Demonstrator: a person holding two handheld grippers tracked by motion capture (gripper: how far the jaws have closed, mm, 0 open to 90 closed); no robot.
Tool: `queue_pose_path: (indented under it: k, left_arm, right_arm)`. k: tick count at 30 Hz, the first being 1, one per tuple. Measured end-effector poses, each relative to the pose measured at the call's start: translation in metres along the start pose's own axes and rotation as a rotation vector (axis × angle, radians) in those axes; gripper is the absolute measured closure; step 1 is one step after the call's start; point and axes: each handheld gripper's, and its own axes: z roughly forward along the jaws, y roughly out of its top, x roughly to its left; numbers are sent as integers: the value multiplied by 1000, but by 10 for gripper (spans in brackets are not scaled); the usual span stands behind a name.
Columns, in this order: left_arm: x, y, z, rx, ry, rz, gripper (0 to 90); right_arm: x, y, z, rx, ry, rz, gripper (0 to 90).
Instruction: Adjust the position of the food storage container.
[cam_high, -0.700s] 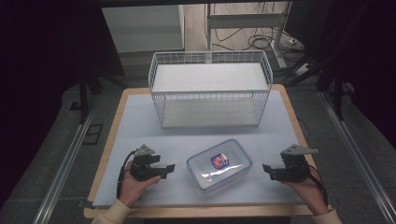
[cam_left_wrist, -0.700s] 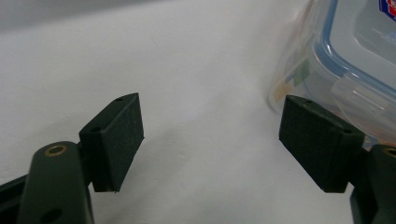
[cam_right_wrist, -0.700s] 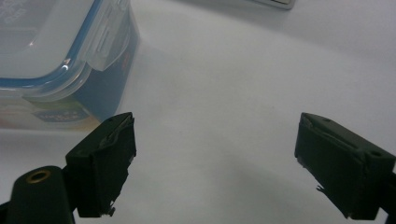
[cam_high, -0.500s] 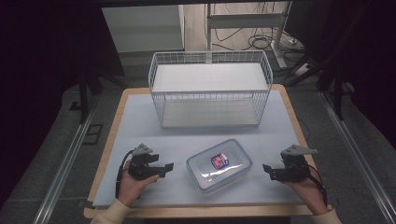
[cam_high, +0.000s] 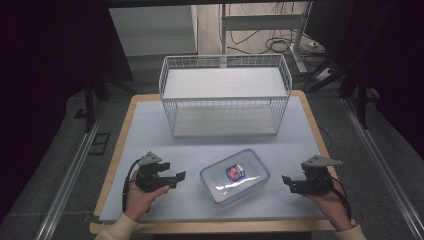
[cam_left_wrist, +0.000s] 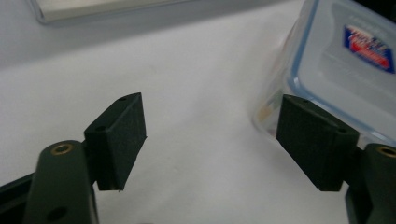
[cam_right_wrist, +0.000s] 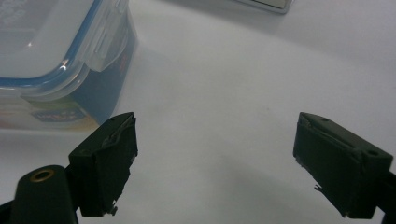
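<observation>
From the high view, a clear lidded container (cam_high: 234, 176) lies on the worktop (cam_high: 150, 125), in front of a white wire basket (cam_high: 225, 95) and between the left tongs (cam_high: 177, 178) and right tongs (cam_high: 286, 181), touching neither. In the left gripper view the jaws stand spread, empty, the container just beyond the right one. In the right gripper view the jaws gape, bare worktop between them

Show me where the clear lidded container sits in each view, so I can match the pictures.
High view: the container lies low centre, between the left gripper and the right gripper.
Left gripper view: upper right, behind the right-hand jaw.
Right gripper view: upper left, above the left-hand jaw.
Shared landmark: its blue-rimmed lid.
</observation>
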Motion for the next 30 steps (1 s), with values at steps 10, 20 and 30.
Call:
queue_pose_path:
  k: [10, 20, 30]
  left_arm:
    - [-19, 13, -17, -12, -36, 18, 501]
    - [-57, 11, -7, 51, -193, 118, 878]
    - [-101, 5, 13, 126, -296, 205, 900]
  right_arm:
    - [3, 1, -2, -10, 9, -8, 135]
    - [4, 1, 0, -1, 7, -10, 135]
    - [3, 1, 0, -2, 4, -4, 137]
